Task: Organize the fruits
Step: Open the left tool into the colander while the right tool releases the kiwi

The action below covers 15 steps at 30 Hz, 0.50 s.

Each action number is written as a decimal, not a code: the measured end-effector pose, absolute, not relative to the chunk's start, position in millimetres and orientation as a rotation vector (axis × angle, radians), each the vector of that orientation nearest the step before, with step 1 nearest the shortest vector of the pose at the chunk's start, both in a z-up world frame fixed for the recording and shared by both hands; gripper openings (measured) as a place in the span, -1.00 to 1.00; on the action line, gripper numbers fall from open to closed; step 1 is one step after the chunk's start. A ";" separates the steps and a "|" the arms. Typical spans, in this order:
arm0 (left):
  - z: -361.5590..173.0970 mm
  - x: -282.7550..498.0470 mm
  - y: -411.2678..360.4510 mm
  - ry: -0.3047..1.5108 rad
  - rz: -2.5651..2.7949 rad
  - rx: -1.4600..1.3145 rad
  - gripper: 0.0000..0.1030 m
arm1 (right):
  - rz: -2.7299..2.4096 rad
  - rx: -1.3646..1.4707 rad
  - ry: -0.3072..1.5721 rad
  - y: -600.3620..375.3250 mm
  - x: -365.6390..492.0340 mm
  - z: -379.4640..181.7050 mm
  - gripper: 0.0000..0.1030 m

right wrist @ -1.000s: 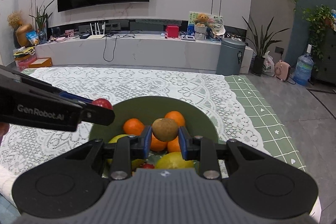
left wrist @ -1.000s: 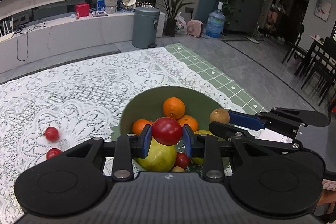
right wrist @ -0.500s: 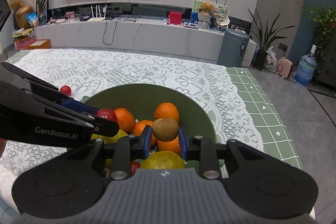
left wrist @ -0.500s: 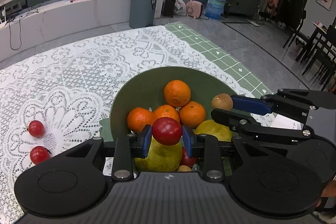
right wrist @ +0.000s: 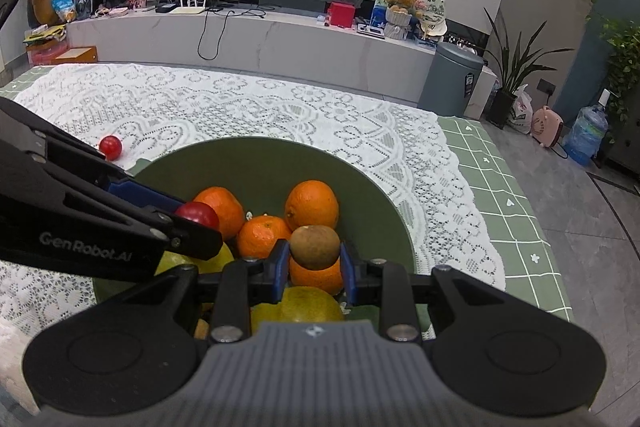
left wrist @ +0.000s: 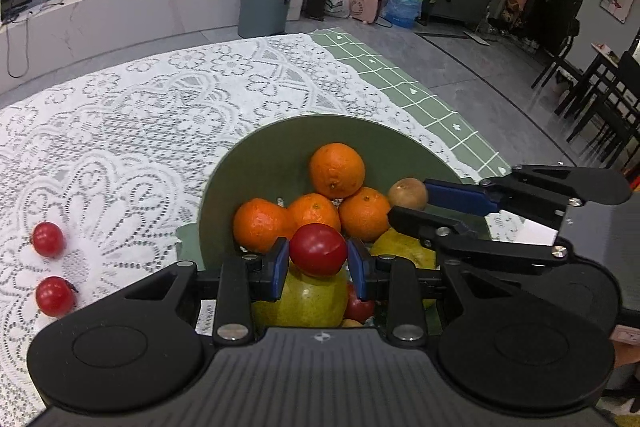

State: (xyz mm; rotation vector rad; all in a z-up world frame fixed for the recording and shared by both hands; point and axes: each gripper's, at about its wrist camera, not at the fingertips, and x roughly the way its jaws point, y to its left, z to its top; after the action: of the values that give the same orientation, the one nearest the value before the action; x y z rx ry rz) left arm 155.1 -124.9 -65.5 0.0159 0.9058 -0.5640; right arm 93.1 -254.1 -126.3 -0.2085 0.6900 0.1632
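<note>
A green bowl (left wrist: 256, 163) (right wrist: 372, 195) on the lace cloth holds several oranges (left wrist: 337, 169) (right wrist: 312, 203), yellow-green fruits (left wrist: 308, 297) (right wrist: 308, 305) and a small red fruit. My left gripper (left wrist: 318, 254) is shut on a red tomato (left wrist: 318, 249) just above the bowl's near fruits; the tomato also shows in the right wrist view (right wrist: 198, 215). My right gripper (right wrist: 315, 249) is shut on a brown kiwi (right wrist: 315, 247), also low over the bowl; the kiwi shows in the left wrist view (left wrist: 408, 193).
Two more red tomatoes (left wrist: 49, 239) (left wrist: 55, 295) lie on the lace cloth left of the bowl; one shows in the right wrist view (right wrist: 111, 147). The table's green checked edge (left wrist: 404, 83) runs close to the right of the bowl.
Both grippers have come down and forward over the bowl with their fruits still held. The bowl and its fruits look larger and closer.
</note>
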 end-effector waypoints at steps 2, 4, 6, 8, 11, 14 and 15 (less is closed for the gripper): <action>-66.2 156.0 -124.6 0.907 -0.565 0.012 -0.31 | 0.166 -0.212 0.701 -253.6 95.6 -128.8 -0.53; -66.9 157.8 -124.5 0.912 -0.566 -0.001 -0.31 | 0.169 -0.216 0.713 -252.6 97.7 -132.5 -0.53; -67.4 158.1 -125.0 0.911 -0.572 0.003 -0.30 | 0.170 -0.219 0.726 -251.8 100.0 -134.4 -0.53; -69.0 158.7 -124.9 0.920 -0.581 -0.004 -0.30 | 0.170 -0.223 0.737 -251.5 101.4 -137.1 -0.53; -68.6 157.2 -125.4 0.917 -0.591 0.013 -0.30 | 0.172 -0.222 0.751 -251.4 103.1 -140.0 -0.53; -67.9 158.1 -123.7 0.929 -0.594 0.001 -0.30 | 0.175 -0.224 0.756 -251.1 104.7 -141.4 -0.53; -68.0 158.6 -123.1 0.932 -0.593 -0.003 -0.30 | 0.176 -0.227 0.759 -250.7 105.6 -141.6 -0.53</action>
State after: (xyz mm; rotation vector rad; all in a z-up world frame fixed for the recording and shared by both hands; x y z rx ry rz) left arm 158.6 -123.1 -68.0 -0.0026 0.9323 -0.5929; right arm 105.6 -250.7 -141.6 -0.2268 0.7593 0.1764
